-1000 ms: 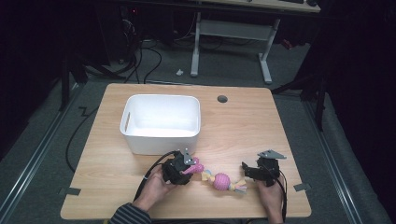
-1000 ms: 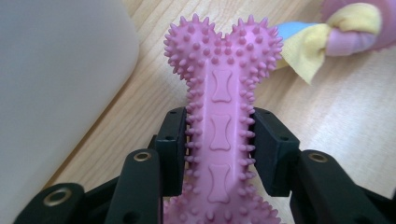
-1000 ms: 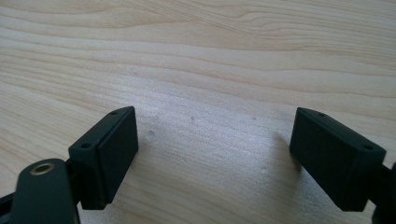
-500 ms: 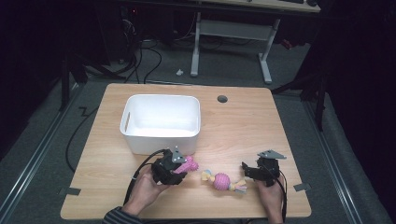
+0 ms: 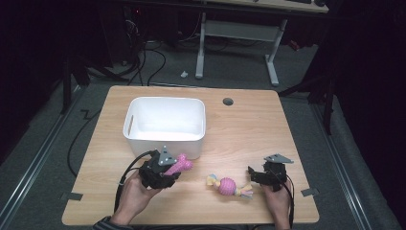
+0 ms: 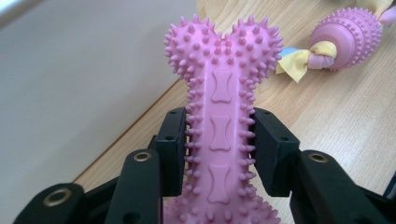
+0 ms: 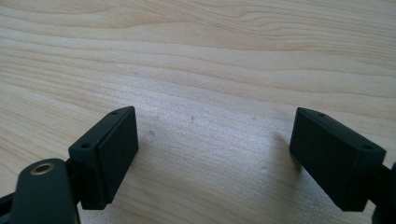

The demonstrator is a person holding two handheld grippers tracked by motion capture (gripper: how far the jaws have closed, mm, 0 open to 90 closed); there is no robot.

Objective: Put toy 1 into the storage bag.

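**A:** Start at the left gripper (image 6: 219, 140) — what has it got?

**B:** Its two black jaws are clamped on the shaft of a pink spiky bone toy (image 6: 222, 116). The pads press the shaft from either side, and the knobbed end of the bone sticks out past the jaw tips. In the high view the left gripper (image 5: 168, 168) is in the person's left hand (image 5: 136, 191), with the bone pointing away from it toward the right.

**A:** And just beyond that claw?

**B:** Right behind it stands the white bin (image 5: 165, 125); its near wall is close to the bone's far end, though I can't tell whether they touch. In the left gripper view that pale wall fills the space to the left of the jaws, and the wooden table (image 6: 355, 116) runs off to the right.

**A:** Anything else near it?

**B:** A pink ball rope toy (image 5: 229, 186) lies on the table to the right of the bone, between the two grippers. It also shows past the jaw tips, up and to the right — a ribbed pink ball with a yellow knot.

**A:** The right gripper (image 5: 261, 176)?

**B:** Jaws spread wide with nothing between them but bare wood. It sits low over the table in the right hand (image 5: 277, 199), just right of the rope toy's frayed end.
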